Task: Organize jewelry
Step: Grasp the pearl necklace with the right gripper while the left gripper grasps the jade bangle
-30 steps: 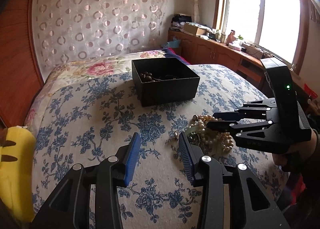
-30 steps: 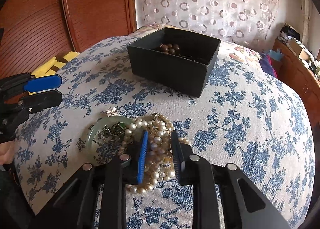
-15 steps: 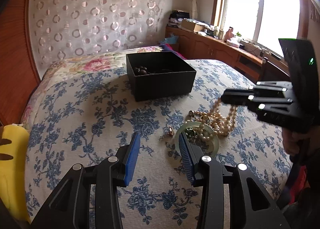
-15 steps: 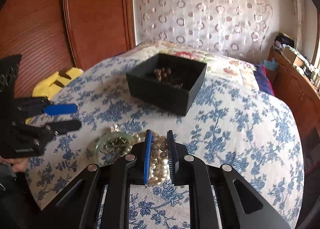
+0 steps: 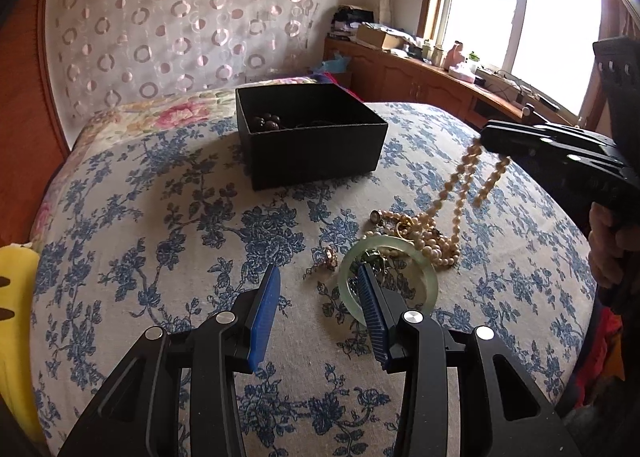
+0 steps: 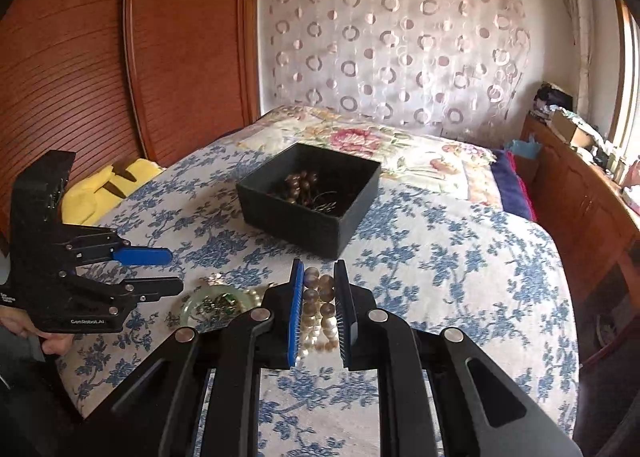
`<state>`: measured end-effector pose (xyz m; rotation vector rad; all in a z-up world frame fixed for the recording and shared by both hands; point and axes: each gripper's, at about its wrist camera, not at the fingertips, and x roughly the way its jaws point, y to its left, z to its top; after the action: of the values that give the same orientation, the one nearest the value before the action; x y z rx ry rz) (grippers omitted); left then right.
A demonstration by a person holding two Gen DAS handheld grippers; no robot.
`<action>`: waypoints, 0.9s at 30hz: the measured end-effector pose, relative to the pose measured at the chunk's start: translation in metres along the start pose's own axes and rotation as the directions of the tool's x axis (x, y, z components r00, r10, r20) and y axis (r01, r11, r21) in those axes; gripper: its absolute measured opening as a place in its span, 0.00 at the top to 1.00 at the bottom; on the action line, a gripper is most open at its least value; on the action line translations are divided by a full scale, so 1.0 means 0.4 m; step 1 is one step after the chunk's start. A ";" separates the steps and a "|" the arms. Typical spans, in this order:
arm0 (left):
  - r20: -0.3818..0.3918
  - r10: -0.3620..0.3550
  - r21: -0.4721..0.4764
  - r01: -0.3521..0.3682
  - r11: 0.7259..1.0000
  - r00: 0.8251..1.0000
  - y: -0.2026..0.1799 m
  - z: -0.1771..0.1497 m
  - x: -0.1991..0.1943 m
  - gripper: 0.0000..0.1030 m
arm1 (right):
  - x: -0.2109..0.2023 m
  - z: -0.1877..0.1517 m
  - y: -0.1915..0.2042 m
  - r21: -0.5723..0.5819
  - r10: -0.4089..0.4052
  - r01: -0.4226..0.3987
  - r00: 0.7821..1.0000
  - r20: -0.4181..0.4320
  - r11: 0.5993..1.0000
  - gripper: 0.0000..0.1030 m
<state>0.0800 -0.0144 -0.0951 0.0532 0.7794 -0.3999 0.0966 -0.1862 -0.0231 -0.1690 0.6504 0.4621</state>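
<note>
Pearls hang in doubled strands from the right tool [image 5: 490,139] in the left wrist view, its black jaws clenched on the pearl necklace [image 5: 464,193]; the lower loops still lie heaped on the bed [image 5: 168,209], whose cover is a matte cloth printed with blue flowers. Those jaws have just been closing, with the beads between them. Beside the heap lies a smooth, pale green jade bangle [image 5: 430,277], round and glossy, with small metal trinkets inside its ring and a little gold-toned brooch [image 5: 330,257] just left of it. The left tool [image 5: 318,305] hovers above the bangle, its ribbed blue pads standing apart with nothing between them; its right pad overlaps the bangle's rim in the picture, and contact cannot be told. Farther back sits a square black box [image 5: 316,155] with dull, textured walls, holding dark round wooden beads [image 5: 266,122].

From the right wrist view, the right tool [image 6: 319,311] grips the pearl necklace [image 6: 319,297], round lustrous beads stacked between its ridged blue pads. The left tool [image 6: 168,271], held in a hand [image 6: 52,341], is released above the jade bangle [image 6: 192,307]. The black box [image 6: 296,223] stands beyond, brown beads [image 6: 300,183] piled inside.
</note>
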 end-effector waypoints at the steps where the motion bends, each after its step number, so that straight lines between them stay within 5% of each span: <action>1: -0.005 -0.003 -0.003 0.003 1.000 1.000 0.002 0.004 0.006 0.63 | -0.005 0.000 -0.004 0.002 -0.004 0.004 1.000 0.003 1.000 0.84; 10: -0.068 -0.019 0.003 0.020 1.000 0.997 -0.021 0.007 0.050 0.63 | -0.049 -0.003 -0.047 0.018 -0.034 0.033 0.999 0.027 0.999 0.84; 14: -0.097 -0.015 0.003 0.015 1.000 0.995 -0.025 0.006 0.070 0.78 | -0.057 -0.006 -0.055 0.020 -0.036 0.036 0.999 0.035 0.999 0.84; 25: -0.100 0.031 0.065 -0.025 0.998 0.995 -0.040 0.021 0.087 0.84 | -0.051 -0.015 -0.049 0.017 -0.018 0.018 0.999 0.028 1.000 0.84; 27: -0.100 0.021 0.081 -0.013 0.997 0.995 -0.045 0.017 0.084 0.93 | -0.046 -0.015 -0.048 0.016 -0.015 0.015 1.000 0.026 1.000 0.84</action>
<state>0.0995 -0.0436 -0.1115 0.1556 0.8614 -0.4143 0.0892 -0.2116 -0.0162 -0.1521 0.6264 0.4441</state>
